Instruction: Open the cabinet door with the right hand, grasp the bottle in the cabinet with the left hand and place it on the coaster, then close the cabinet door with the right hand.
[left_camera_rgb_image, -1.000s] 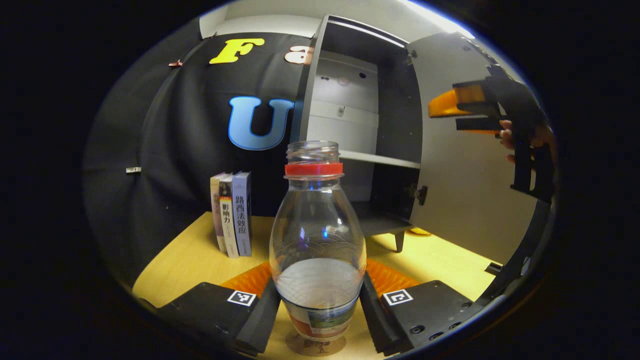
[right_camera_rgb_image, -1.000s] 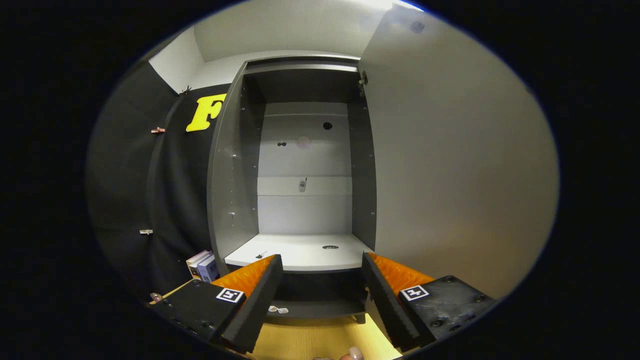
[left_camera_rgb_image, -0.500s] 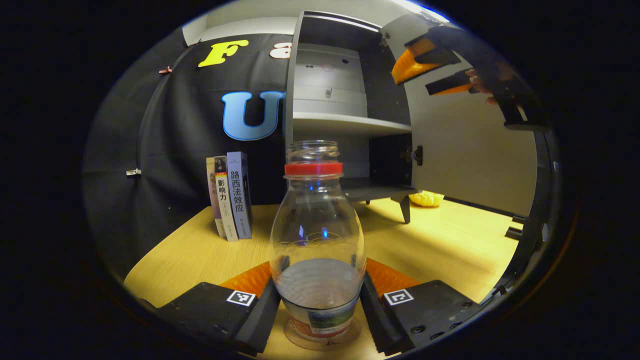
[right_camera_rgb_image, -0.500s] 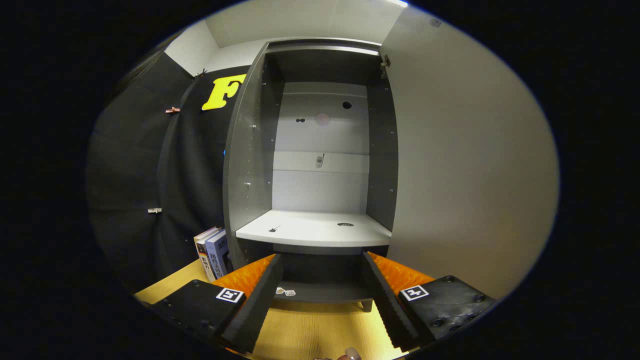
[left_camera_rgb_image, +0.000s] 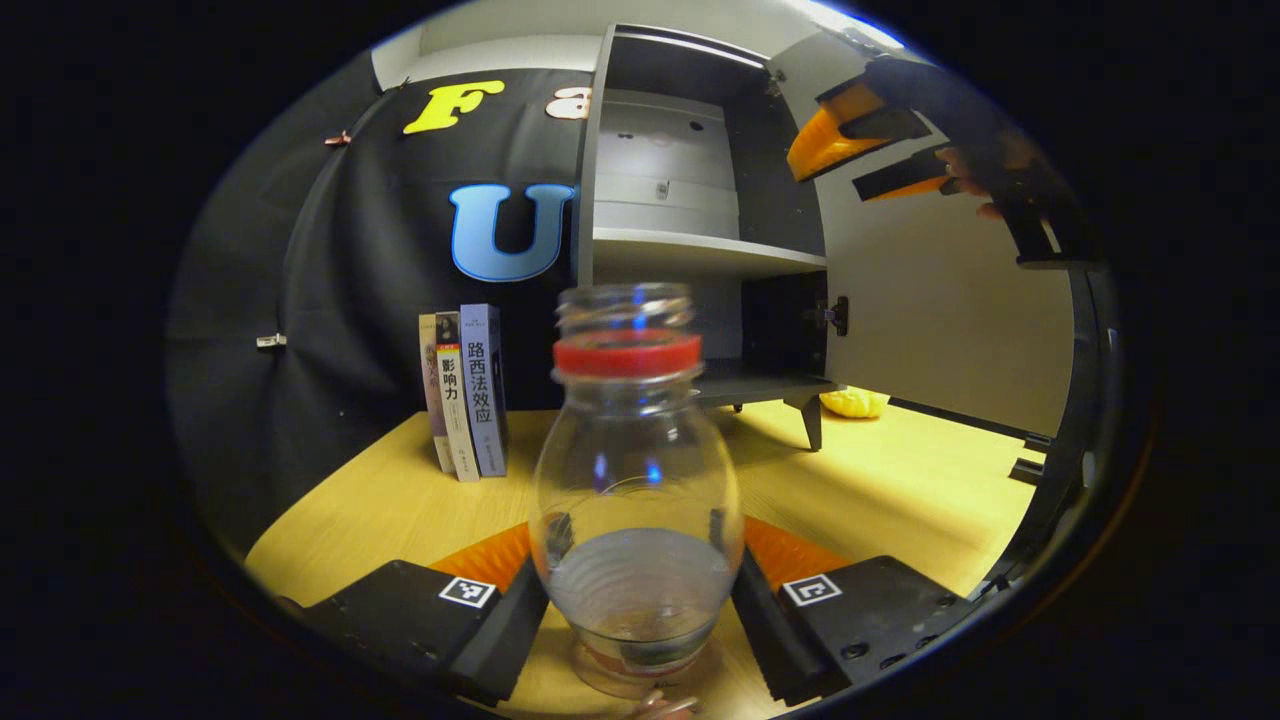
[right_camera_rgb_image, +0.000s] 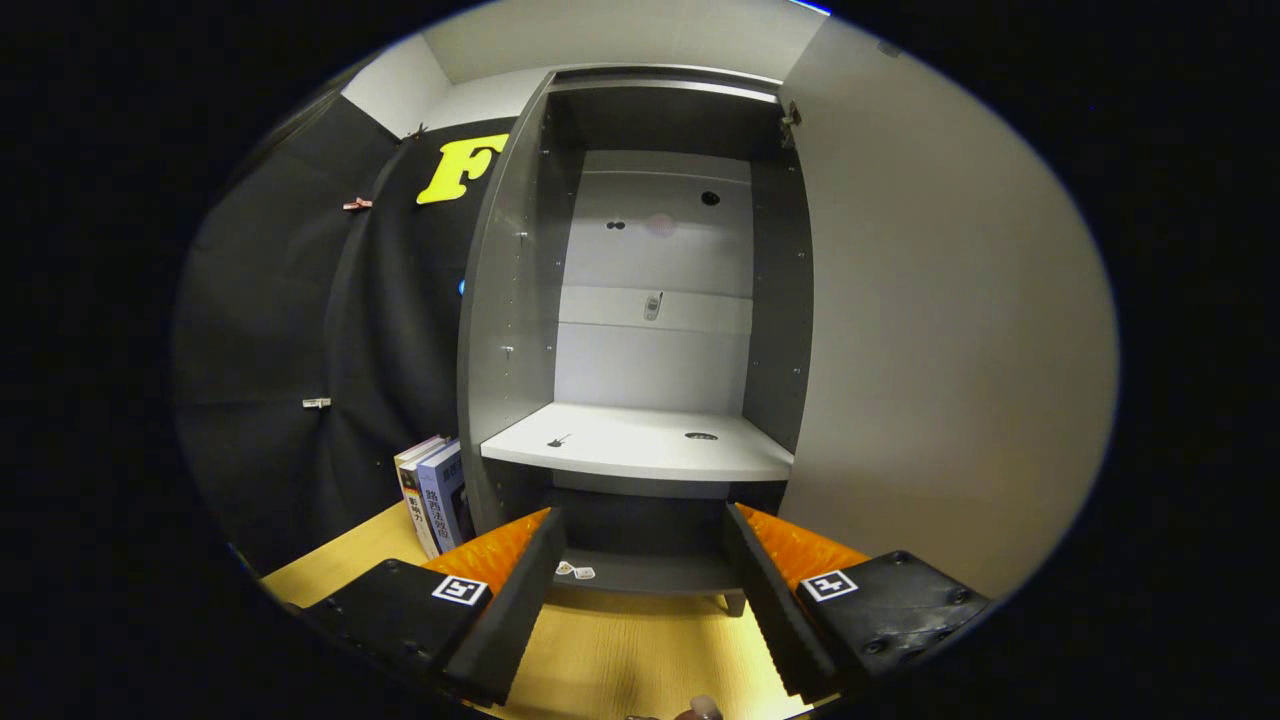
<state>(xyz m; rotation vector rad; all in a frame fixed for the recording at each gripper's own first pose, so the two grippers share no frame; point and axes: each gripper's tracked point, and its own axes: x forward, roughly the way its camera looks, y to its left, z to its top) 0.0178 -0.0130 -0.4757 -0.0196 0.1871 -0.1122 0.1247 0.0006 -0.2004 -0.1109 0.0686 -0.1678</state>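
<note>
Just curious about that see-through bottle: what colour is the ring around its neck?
Red. The ring on the bottle shows best in the left gripper view.

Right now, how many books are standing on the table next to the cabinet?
3. The books stand upright side by side on the table, against the booth's black wall, just left of the cabinet. Others could be hidden behind them.
</note>
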